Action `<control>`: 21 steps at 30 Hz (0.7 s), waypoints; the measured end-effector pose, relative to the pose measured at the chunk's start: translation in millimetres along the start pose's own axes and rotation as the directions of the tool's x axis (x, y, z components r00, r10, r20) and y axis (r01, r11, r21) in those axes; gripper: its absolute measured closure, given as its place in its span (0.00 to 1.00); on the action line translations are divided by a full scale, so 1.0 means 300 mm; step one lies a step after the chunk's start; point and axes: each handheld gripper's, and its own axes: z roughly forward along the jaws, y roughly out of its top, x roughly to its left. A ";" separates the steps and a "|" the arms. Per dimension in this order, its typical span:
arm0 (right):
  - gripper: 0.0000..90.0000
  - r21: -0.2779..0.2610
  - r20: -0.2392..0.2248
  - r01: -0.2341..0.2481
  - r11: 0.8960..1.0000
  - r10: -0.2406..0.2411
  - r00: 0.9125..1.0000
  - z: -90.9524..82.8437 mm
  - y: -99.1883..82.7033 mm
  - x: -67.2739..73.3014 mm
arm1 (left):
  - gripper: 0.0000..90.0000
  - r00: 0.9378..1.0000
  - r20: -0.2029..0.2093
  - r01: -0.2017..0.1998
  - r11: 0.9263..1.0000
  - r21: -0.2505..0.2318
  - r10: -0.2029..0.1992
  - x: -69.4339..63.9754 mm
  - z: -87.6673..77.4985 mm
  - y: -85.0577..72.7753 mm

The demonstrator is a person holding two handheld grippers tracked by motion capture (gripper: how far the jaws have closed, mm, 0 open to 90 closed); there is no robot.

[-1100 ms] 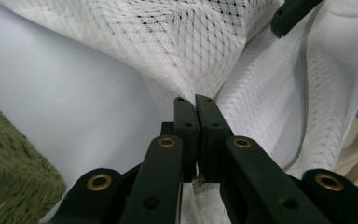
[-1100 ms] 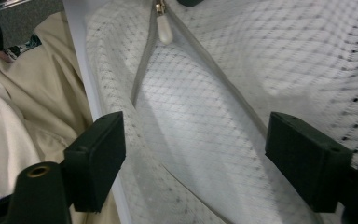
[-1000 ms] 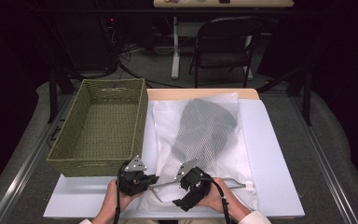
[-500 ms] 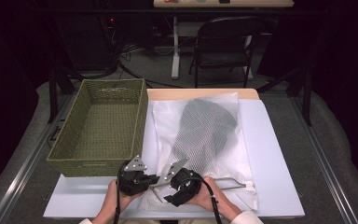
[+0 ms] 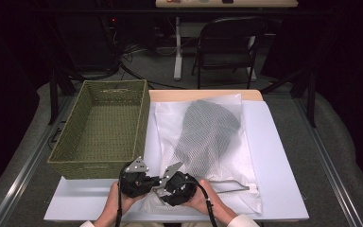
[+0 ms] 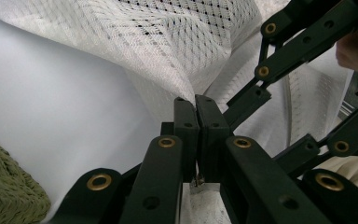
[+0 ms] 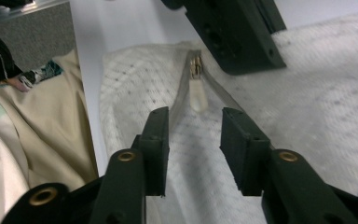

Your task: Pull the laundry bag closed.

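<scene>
- Two claws meet at the near corner of the white mesh laundry bag, which lies flat on the white surface beside the wicker basket
- Left claw is clamped tight on the bag's corner fabric
- Right claw has just been closing; its jaws sit half-open either side of the zip pull, not yet gripping it
- Next, likely: pinch the pull and work the zip

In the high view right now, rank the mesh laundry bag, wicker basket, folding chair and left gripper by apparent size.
1. mesh laundry bag and wicker basket: look alike in extent, no ranking.
2. folding chair: farther from the camera, so unsure.
3. left gripper: smallest.
</scene>
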 end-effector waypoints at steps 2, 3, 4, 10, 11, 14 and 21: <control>0.71 0.001 -0.004 0.005 1.000 -0.005 1.000 0.011 0.004 -0.001 | 0.98 1.000 0.004 0.002 1.000 -0.002 -0.002 -0.001 0.002 0.001; 0.72 0.003 -0.004 0.003 1.000 -0.003 1.000 0.020 0.005 0.000 | 0.98 1.000 0.006 0.002 1.000 -0.001 -0.002 -0.001 0.004 0.001; 0.73 0.009 -0.006 0.003 1.000 -0.003 1.000 0.027 0.006 0.000 | 0.98 1.000 0.007 0.000 1.000 0.001 0.000 -0.003 0.005 0.002; 0.78 -0.022 -0.009 -0.008 1.000 0.008 1.000 0.041 0.014 0.003 | 0.97 1.000 0.010 0.001 1.000 0.000 -0.001 -0.003 0.005 0.002; 0.80 -0.017 -0.005 -0.003 1.000 0.003 1.000 0.044 0.014 0.007 | 0.97 1.000 0.011 0.000 1.000 -0.003 0.000 -0.004 0.006 0.003; 0.85 -0.023 -0.005 -0.009 1.000 0.009 1.000 0.046 0.012 0.008 | 0.97 1.000 0.012 0.000 1.000 -0.003 0.000 -0.004 0.005 0.003; 0.94 -0.029 -0.009 -0.028 0.999 0.028 1.000 0.043 0.006 0.001 | 0.96 1.000 0.016 -0.003 1.000 0.005 0.003 -0.007 0.010 0.005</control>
